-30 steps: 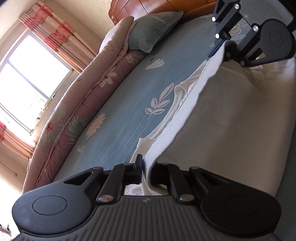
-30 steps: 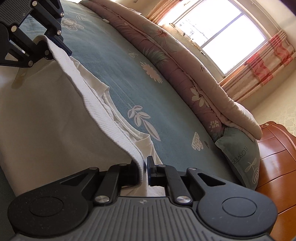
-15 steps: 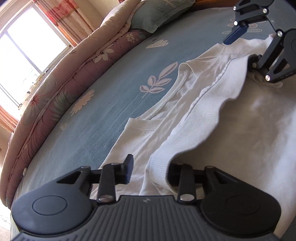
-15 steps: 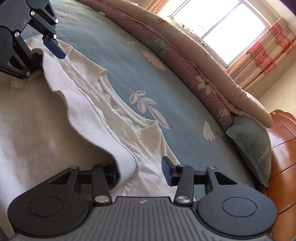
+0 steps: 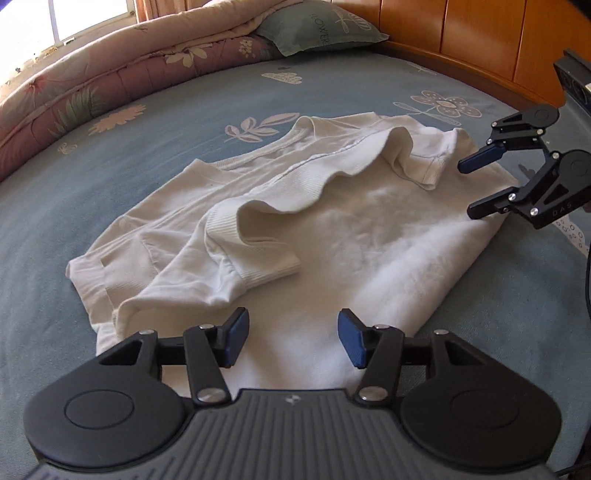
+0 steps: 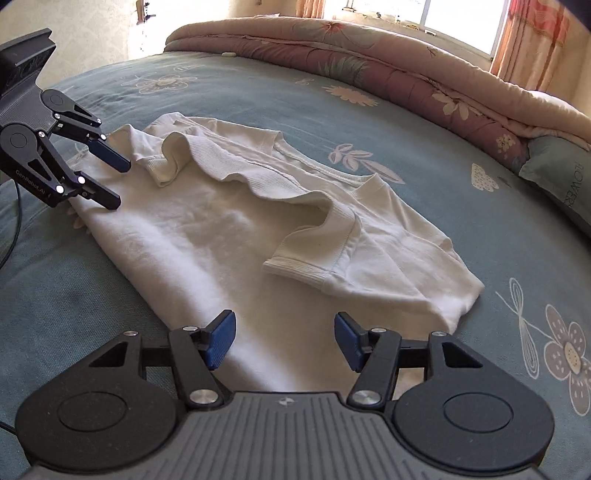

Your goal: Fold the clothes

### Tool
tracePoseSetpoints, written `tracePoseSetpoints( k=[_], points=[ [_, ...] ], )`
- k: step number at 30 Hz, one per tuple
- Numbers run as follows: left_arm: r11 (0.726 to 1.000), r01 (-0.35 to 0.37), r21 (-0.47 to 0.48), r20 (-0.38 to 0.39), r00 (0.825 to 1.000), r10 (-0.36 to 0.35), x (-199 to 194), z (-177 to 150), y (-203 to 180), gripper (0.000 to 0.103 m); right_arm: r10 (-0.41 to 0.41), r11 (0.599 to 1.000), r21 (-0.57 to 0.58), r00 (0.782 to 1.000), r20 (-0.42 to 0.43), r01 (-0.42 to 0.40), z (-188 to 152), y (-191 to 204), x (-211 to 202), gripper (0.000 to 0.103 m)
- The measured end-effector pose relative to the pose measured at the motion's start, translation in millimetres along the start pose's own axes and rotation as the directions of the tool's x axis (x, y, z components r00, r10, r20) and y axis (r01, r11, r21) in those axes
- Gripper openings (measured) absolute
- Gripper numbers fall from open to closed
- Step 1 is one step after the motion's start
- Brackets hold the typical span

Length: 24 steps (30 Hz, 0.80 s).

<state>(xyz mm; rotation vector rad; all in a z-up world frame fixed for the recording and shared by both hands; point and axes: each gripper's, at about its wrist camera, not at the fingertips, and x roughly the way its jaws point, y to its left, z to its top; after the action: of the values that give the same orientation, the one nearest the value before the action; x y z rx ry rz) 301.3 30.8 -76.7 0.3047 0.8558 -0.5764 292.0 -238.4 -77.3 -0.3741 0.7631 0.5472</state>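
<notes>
Blue floral bedspread (image 5: pixel 155 155) bears the white shirt (image 5: pixel 332 236) lengthwise between both spread, empty tools (left (image 5: pixel 291 341), right (image 6: pixel 284 339))

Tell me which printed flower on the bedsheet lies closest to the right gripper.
The big grey-petalled flower just right of the right gripper, beyond the shirt's corner; the other flowers lie far across the bedsheet.

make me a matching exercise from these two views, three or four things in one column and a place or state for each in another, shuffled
Things:
1. white shirt
2. left tool
3. pillow
4. quilt

Places or states:
A. rolled up along the far edge of the bed, under the window
B. open, holding nothing
C. folded over itself, flat on the blue sheet
D. against the wooden headboard

Pairs: 1-C, 2-B, 3-D, 4-A
</notes>
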Motion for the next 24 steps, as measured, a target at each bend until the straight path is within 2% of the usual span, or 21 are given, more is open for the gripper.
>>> tracePoseSetpoints(
  k=[2,4,8,12,15,16,19,22,24],
  points=[
    [0.999,0.037,-0.029,-0.018,0.999,-0.037,8.7,7.7,4.4,0.055,-0.007,1.0,0.021,1.0,0.016,0.006,7.9,-9.3,6.0,0.064],
    [0.999,0.04,-0.034,0.003,0.999,-0.04,13.9,17.9,10.5,0.055,-0.014,0.999,0.042,0.999,0.031,0.012,15.8,-18.6,12.0,0.064],
    [0.995,-0.01,-0.095,0.067,0.998,0.016,17.3,38.4,39.3,0.055,-0.028,0.996,0.085,0.998,0.062,0.023,31.7,-37.2,24.1,0.064],
    [0.97,-0.103,-0.218,0.099,0.987,0.127,20.9,55.5,80.4,0.058,-0.054,0.98,0.195,0.995,0.078,0.038,37.8,-64.7,34.2,0.064],
    [0.945,-0.099,-0.312,0.108,0.984,0.139,17.5,56.2,100.4,0.057,-0.076,0.956,0.29,0.993,0.085,0.048,40.4,-87.1,41.4,0.064],
    [0.944,-0.086,-0.318,0.119,0.984,0.13,13.6,54.0,101.2,0.057,-0.083,0.948,0.314,0.993,0.089,0.051,41.0,-92.8,43.1,0.064],
    [0.966,-0.036,-0.255,0.156,0.985,0.078,5.6,46.5,89.1,0.06,-0.1,0.959,0.278,0.988,0.12,0.064,38.2,-81.5,36.3,0.069],
    [0.987,-0.049,-0.151,0.114,0.991,0.067,16.3,43.9,70.3,0.062,-0.109,0.964,0.256,0.985,0.132,0.072,43.7,-75.7,40.2,0.069],
    [0.989,-0.093,-0.116,0.089,0.991,0.103,26.5,44.3,65.8,0.062,-0.17,0.949,0.285,0.981,0.097,0.137,50.9,-84.1,49.6,0.069]
  ],
)
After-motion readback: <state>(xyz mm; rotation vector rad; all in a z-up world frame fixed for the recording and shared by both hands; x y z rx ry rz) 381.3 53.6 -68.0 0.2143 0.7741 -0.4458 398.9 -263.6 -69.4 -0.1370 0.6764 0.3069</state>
